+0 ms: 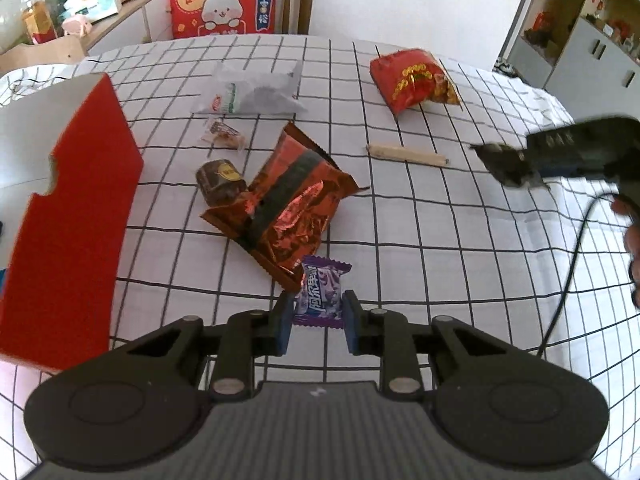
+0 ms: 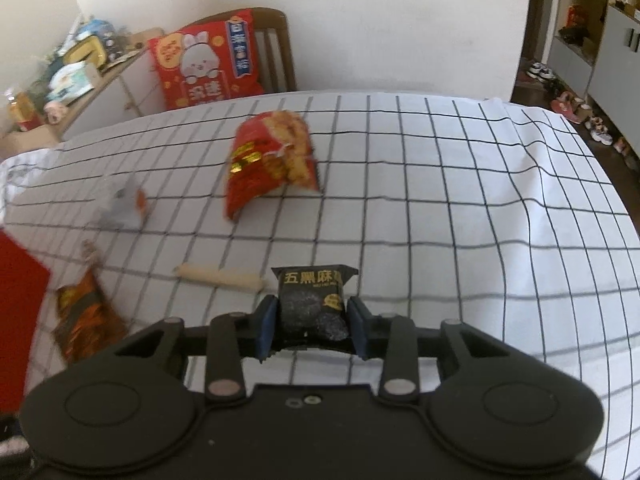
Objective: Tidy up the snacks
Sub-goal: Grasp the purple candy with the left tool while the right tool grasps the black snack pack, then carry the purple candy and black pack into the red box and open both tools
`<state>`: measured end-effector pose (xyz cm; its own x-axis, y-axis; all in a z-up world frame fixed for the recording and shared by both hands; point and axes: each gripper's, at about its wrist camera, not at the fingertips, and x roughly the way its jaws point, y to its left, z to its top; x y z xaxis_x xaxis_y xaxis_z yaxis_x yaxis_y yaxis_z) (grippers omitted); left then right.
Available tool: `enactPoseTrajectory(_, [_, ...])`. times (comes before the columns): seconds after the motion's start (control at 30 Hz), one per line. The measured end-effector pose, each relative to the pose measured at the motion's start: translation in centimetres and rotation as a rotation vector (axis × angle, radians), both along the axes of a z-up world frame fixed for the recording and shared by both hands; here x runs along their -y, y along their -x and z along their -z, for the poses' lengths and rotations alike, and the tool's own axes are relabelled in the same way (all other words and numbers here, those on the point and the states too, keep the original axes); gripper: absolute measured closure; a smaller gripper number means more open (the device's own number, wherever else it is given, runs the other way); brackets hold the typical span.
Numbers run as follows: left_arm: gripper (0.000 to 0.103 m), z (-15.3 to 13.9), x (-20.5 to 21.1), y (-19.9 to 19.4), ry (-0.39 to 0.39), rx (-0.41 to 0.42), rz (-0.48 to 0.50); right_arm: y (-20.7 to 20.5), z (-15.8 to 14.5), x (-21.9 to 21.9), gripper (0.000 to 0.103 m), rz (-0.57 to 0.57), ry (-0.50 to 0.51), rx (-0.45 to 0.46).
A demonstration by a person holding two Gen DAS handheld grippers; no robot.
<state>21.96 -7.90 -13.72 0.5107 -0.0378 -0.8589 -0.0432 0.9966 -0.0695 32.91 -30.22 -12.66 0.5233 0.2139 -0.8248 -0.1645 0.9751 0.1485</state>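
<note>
My left gripper is shut on a small purple candy packet, held just above the checked tablecloth. My right gripper is shut on a black snack packet with gold lettering; it also shows blurred in the left wrist view at the right. A red box with a white inside stands at the left. On the cloth lie a shiny red-brown foil bag, a brown round snack, a small clear-wrapped snack, a white-grey bag, a red chips bag and a beige stick.
A chair with a red rabbit cushion stands behind the table. A cluttered cabinet is at the back left. Shelves stand at the right. A black cable hangs from the right gripper over the cloth.
</note>
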Motion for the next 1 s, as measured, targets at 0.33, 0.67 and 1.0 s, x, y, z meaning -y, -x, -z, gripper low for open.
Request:
enactPoseTrajectory(0.33, [0.078, -2.9, -1.6, 2.5, 0.032, 0.027, -0.016, 6.0, -3.6, -2.2, 0.067, -0.077, -0.071, 0.012])
enactPoseTrajectory(0.67, [0.078, -5.5, -4.4, 5.5, 0.038, 0.067, -0.032, 10.7, -6.3, -6.0, 0.067, -0.179, -0.106, 0.028])
enactPoseTrajectory(1.0, [0.078, -8.6, -8.7, 7.9, 0.057, 0.123, -0.098, 13.0, -9.0, -11.0, 0.067, -0.264, -0.138, 0.067])
